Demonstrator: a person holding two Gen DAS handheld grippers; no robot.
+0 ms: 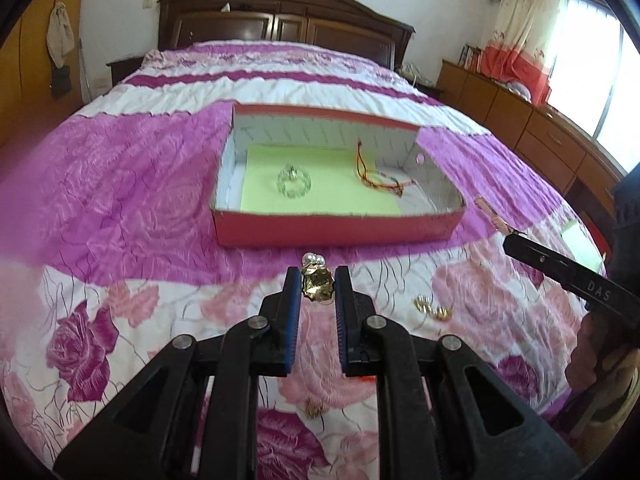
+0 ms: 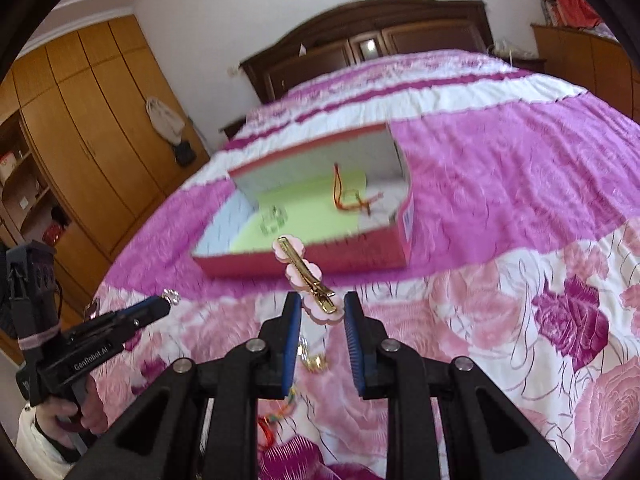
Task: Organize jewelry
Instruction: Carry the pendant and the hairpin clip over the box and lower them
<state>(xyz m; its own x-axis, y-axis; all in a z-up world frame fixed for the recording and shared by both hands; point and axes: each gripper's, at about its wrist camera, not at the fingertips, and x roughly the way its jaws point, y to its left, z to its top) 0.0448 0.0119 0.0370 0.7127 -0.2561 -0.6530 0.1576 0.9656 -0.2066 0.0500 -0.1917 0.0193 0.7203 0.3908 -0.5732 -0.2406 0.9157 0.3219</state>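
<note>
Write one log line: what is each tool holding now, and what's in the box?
left tool: shut on gold brooch | right tool: shut on pink clip | box: clear bracelet, red string

White letters "DAS" stand on the black body of the right claw (image 1: 516, 236), seen from the left wrist view. "GenRobot.AI" stands in white on the black body of the left claw (image 2: 166, 304), seen from the right wrist view.

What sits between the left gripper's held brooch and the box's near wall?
Only bare bedspread between the gold brooch in the left gripper and the red box, per left wrist view.
</note>
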